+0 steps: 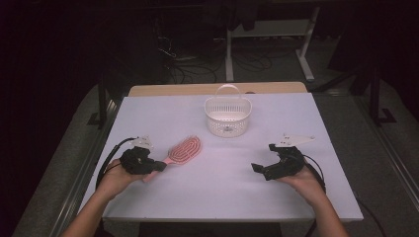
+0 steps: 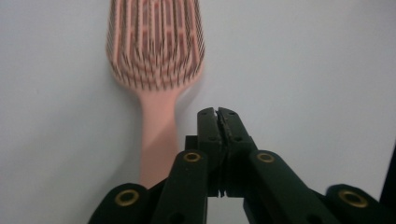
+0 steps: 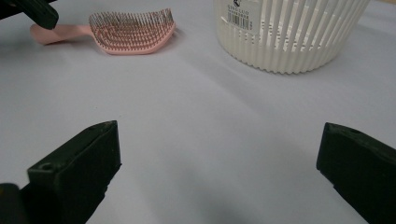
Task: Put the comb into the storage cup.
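White worktop (image 1: pixel 197 197) fills mid-frame, dark room behind. Pink hairbrush (image 1: pixel 184 149) lies left of centre; white basket (image 1: pixel 228 116) above centre. Left claw (image 1: pixel 159 167), jaws together, sits just beside brush handle. Right claw (image 1: pixel 264 159), jaws apart, lower right, holding nothing.

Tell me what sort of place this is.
Probably a lab or recording workspace: a white-topped table in a dark room, loose cables on the floor, and a metal desk frame behind.
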{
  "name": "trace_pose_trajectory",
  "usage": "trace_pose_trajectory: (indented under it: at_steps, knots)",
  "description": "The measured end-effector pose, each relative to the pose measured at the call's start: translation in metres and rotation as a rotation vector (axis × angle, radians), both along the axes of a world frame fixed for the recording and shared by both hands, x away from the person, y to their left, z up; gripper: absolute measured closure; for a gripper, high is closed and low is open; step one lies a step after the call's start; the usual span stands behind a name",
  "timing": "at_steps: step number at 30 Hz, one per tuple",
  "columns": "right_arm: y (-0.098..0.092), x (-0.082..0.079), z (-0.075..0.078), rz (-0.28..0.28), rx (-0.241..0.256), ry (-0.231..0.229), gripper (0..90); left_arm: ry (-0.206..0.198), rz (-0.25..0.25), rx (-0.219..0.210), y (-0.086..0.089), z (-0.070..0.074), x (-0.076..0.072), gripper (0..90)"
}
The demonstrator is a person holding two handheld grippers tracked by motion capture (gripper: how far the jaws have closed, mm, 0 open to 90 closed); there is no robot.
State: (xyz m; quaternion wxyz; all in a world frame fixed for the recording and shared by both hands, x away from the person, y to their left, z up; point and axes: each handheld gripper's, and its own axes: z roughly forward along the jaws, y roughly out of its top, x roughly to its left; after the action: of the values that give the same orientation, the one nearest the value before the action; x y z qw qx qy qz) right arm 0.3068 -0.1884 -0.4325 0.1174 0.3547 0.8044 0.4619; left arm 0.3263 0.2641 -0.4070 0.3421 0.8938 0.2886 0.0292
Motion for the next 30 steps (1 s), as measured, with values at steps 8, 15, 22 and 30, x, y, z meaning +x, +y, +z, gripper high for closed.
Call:
trace_pose_trajectory:
  at_steps: [8, 15, 22, 30]
  knots:
    - [-0.001, 0.0, 0.0, 0.0, 0.002, -0.001, 0.0, -0.05, -0.014, -0.096, -0.009, 0.014, 0.007, 74.5]
    - [-0.001, 0.0, 0.0, 0.001, 0.004, -0.001, 0.0, -0.112, -0.016, -0.173, -0.013, 0.021, 0.011, 60.5]
    - [0.0, 0.0, 0.001, 0.007, 0.003, -0.001, 0.0, -0.178, -0.035, -0.217, -0.014, 0.021, 0.007, 42.3]
    - [-0.001, -0.001, 0.002, 0.022, 0.018, -0.008, 0.0, -0.202, -0.031, -0.253, -0.01, 0.011, 0.006, 20.4]
